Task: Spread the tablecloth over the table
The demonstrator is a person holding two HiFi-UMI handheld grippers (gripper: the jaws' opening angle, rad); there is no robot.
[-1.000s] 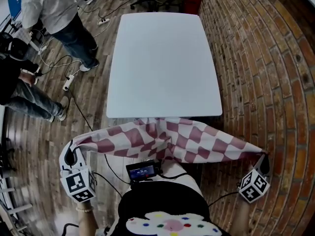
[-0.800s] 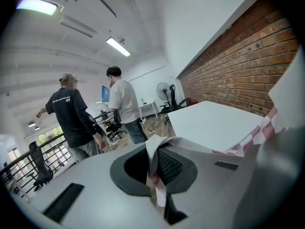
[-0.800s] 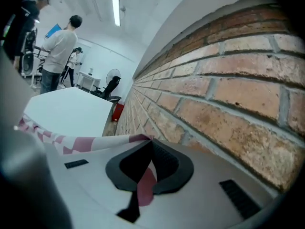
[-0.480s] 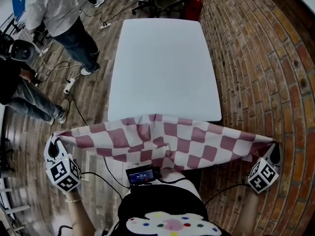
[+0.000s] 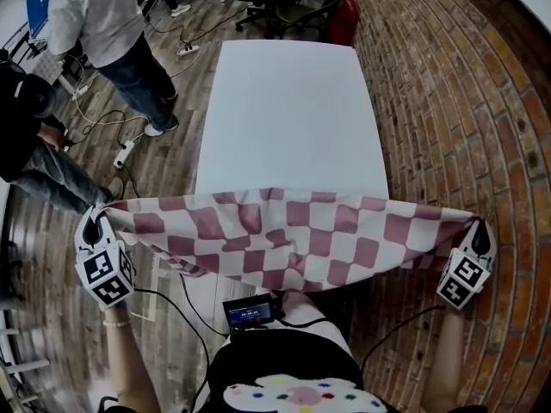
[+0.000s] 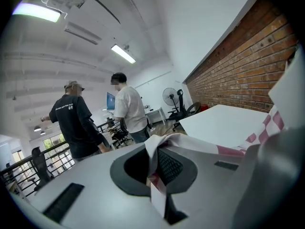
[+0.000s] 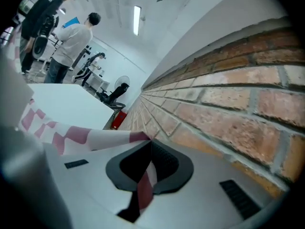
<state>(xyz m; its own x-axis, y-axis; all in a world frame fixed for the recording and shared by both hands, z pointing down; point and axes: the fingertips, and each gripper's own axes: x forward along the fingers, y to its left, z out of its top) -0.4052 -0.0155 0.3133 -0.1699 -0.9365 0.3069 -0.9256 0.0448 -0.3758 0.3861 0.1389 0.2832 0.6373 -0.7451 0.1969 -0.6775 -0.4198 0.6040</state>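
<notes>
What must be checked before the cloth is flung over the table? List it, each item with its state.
1. Left gripper shut on a tablecloth corner: ok.
2. Right gripper shut on the opposite corner: ok.
3. Tablecloth stretched between the grippers: ok.
4. Table top bare: ok.
5. Bystander in white shirt apart from the table: ok.
6. Hanging hem clear of the chest device: cannot tell.
</notes>
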